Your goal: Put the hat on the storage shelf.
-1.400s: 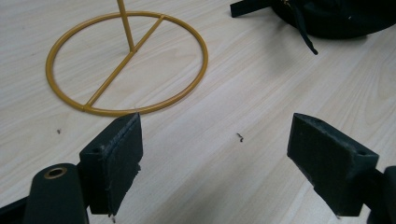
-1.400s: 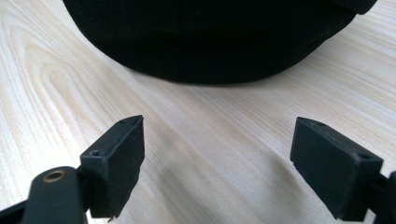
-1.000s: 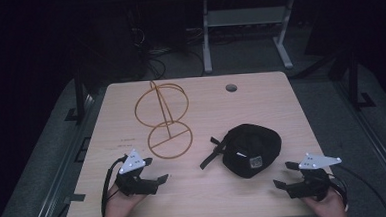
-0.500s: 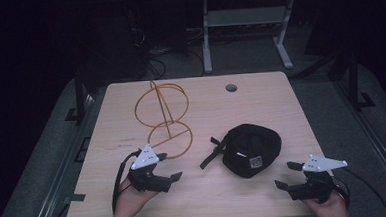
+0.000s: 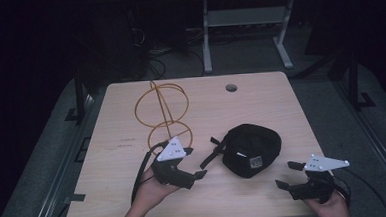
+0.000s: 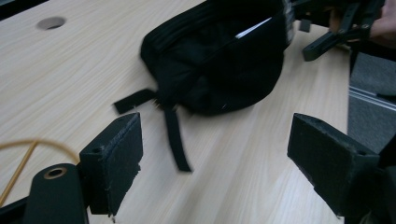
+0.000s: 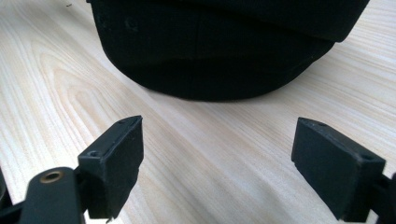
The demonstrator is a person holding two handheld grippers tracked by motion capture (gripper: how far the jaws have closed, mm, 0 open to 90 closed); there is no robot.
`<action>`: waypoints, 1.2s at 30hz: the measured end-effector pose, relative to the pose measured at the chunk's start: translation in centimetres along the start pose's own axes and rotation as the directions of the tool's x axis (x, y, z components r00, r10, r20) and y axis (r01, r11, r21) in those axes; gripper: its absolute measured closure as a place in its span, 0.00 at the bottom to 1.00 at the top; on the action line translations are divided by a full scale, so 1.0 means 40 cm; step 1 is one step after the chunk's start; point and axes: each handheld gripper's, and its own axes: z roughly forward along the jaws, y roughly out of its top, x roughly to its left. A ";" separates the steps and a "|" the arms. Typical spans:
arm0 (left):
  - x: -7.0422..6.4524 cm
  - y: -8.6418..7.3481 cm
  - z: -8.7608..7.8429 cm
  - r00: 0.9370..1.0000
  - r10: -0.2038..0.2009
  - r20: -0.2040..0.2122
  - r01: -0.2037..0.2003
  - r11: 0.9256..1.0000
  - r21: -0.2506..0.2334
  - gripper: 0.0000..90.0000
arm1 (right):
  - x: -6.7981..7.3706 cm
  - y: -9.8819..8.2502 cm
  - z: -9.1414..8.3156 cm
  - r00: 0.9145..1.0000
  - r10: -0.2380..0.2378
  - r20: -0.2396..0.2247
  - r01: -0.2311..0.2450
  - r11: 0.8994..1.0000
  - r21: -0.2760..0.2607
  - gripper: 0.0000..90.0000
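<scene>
We have not picked up the black cap yet; it lies on the tabletop between our tongs. Our left tongs and right tongs are both wide open, holding nothing. Grabbing it is still left.

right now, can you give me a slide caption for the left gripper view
Open left hand-held gripper faces a black cap and its loose strap on the wooden table.
</scene>
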 end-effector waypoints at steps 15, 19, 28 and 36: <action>-0.034 0.117 0.141 0.989 0.069 0.133 -0.075 0.997 0.035 0.20 | 0.003 -0.003 -0.008 1.000 0.005 -0.004 -0.005 1.000 -0.012 0.18; -0.054 0.155 0.192 0.980 0.123 0.157 -0.134 0.989 0.062 0.22 | 0.001 -0.004 -0.009 1.000 0.002 -0.006 -0.002 1.000 -0.014 0.18; -0.069 0.194 0.264 0.960 0.163 0.228 -0.196 0.972 0.130 0.36 | 0.003 -0.003 -0.005 1.000 -0.007 -0.012 0.007 1.000 -0.005 0.18; -0.064 0.198 0.286 0.955 0.165 0.247 -0.208 0.966 0.157 0.58 | 0.002 -0.004 -0.003 1.000 -0.006 -0.013 0.005 1.000 -0.005 0.18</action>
